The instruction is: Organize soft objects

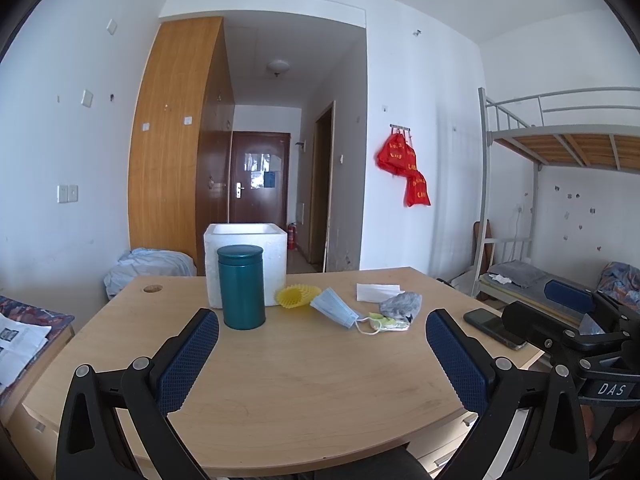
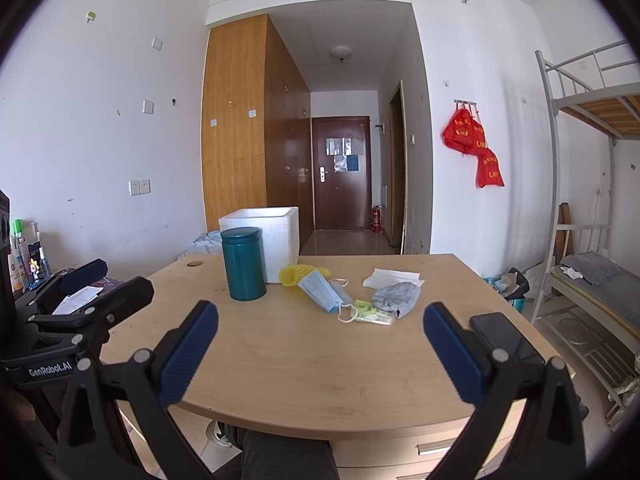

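Note:
On the wooden desk (image 1: 312,380) lie a yellow foam net sleeve (image 1: 298,296), a blue face mask (image 1: 333,307), a grey cloth wad (image 1: 401,305), a small yellow-green packet (image 1: 387,323) and folded white tissue (image 1: 378,292). A white foam box (image 1: 246,260) stands at the back with a teal tin (image 1: 242,286) in front of it. My left gripper (image 1: 322,332) is open and empty over the near desk. My right gripper (image 2: 320,326) is open and empty, short of the mask (image 2: 320,290), the cloth (image 2: 396,299) and the box (image 2: 264,240).
A black phone (image 1: 494,328) lies at the desk's right edge, also in the right wrist view (image 2: 506,338). A bunk bed (image 1: 560,152) stands to the right. Bottles (image 2: 20,256) and papers sit on a side surface to the left.

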`<control>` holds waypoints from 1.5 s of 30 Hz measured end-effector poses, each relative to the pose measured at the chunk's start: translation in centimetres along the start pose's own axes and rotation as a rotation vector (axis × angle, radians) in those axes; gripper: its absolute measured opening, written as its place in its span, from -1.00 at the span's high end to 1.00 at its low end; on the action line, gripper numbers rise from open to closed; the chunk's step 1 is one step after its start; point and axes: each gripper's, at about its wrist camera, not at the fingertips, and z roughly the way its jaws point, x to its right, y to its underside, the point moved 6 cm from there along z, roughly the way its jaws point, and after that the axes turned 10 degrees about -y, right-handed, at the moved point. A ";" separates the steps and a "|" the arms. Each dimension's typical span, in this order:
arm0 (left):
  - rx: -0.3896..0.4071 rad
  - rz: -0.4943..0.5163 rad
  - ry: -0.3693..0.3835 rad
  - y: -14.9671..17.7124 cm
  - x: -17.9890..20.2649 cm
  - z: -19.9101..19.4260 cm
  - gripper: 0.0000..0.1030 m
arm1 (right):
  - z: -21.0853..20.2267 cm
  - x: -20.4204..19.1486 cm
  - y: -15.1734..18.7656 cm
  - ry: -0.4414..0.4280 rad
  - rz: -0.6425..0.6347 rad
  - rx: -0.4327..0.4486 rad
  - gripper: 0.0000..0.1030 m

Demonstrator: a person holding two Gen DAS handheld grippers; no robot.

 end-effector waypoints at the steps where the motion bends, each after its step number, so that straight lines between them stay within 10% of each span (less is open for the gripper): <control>1: -0.001 0.000 -0.001 0.0 0.0 0.0 -1.00 | -0.1 -0.1 0.0 0.000 0.000 0.000 -1.00; 45: -0.114 0.004 0.020 -0.1 1.2 6.7 -1.00 | 4.7 3.9 -0.8 0.020 0.030 -0.072 -1.00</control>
